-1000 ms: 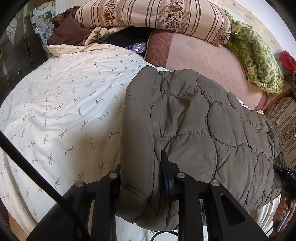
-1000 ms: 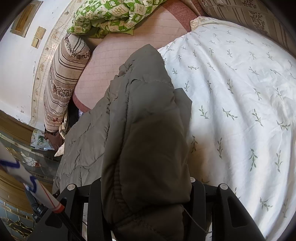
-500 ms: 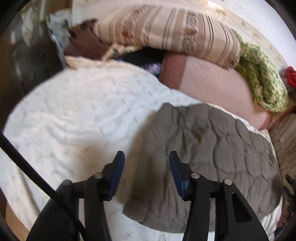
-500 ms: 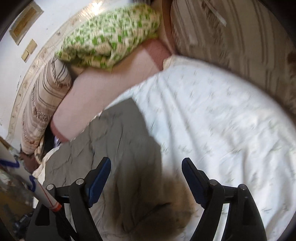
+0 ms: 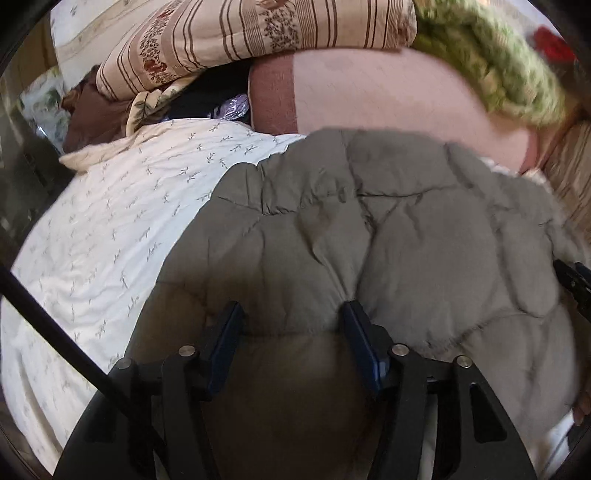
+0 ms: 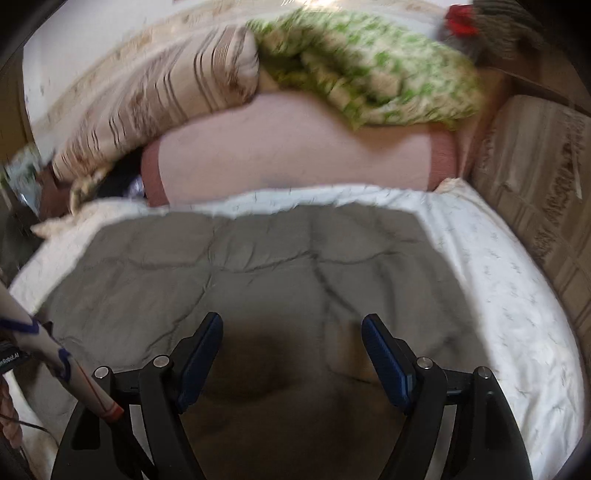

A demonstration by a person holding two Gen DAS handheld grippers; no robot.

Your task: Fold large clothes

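Bedding fills both views: a white sheet point(image 5: 110, 236) with small leaf sprigs covers the bed, and on it lies a grey-green quilted jacket point(image 5: 369, 236), spread flat across the middle and lower part of each frame. Behind it, toward the top, sits a pink cushion point(image 5: 388, 92), with a striped pillow point(image 5: 240, 33) at the upper left and a green patterned blanket point(image 5: 491, 70) at the upper right — both blurred in the right wrist view. The left tool point(image 5: 291, 339) hangs over the jacket's near part, its jaws opening, blue pads apart, fabric puffed up between them but not pinched. The right tool point(image 6: 291, 354) is spread wide above the jacket point(image 6: 258, 266), nothing gripped — the sheet point(image 6: 498, 266) shows at the frame's right
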